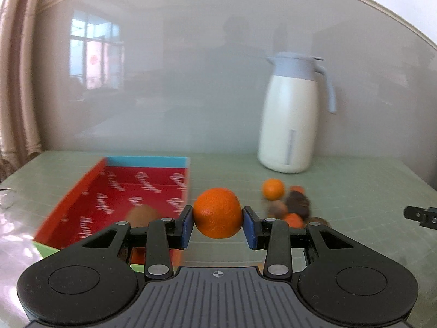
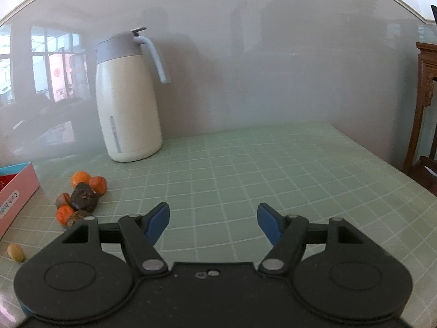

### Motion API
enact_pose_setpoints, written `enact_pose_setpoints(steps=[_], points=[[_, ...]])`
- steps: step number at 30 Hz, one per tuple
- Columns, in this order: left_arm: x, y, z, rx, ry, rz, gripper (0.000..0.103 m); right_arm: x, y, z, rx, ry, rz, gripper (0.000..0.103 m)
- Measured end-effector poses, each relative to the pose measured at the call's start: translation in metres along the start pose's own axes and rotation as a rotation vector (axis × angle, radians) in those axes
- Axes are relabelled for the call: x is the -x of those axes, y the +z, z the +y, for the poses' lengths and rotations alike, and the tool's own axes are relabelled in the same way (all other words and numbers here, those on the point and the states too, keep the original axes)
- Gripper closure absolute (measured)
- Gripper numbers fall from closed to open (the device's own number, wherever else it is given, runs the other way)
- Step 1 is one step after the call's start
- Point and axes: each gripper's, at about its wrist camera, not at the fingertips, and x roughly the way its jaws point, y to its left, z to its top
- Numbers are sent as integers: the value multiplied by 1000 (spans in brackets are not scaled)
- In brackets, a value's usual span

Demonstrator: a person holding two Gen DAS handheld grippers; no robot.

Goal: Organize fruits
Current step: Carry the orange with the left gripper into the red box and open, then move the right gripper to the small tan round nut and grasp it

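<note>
The green gridded desk (image 2: pixel 245 164) carries a white jug (image 1: pixel 289 114) at its back edge. Left of the jug lies an open red box (image 1: pixel 114 199) with a brown fruit (image 1: pixel 142 216) inside. In front of the jug sits a heap of small fruits (image 2: pixel 82 196). The left tool (image 1: pixel 218 227) clamps an orange (image 1: pixel 217 213), held between box and heap. The right tool (image 2: pixel 213 218) gapes wide, holding nothing.

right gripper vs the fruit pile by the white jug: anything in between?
Nothing: in the right wrist view only bare green gridded tablecloth lies between the open right gripper and the pile of small orange and brown fruits.
</note>
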Motion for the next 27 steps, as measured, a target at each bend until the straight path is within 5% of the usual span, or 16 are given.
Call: enact_pose_setpoints(steps=[9,18,24,27], points=[[-19,-6,53,75,108,39,64,-2,0,16,14,23,4,32],[-30,-18,47,44,142,65,63,-2,0,13,9,17,5,32],[-20,-16,40,32,162,23,22,-3,0,10,-2,15,1,32],[-16,-15,39,13,176,10,19,-2,0,9,-4,17,-3,32]])
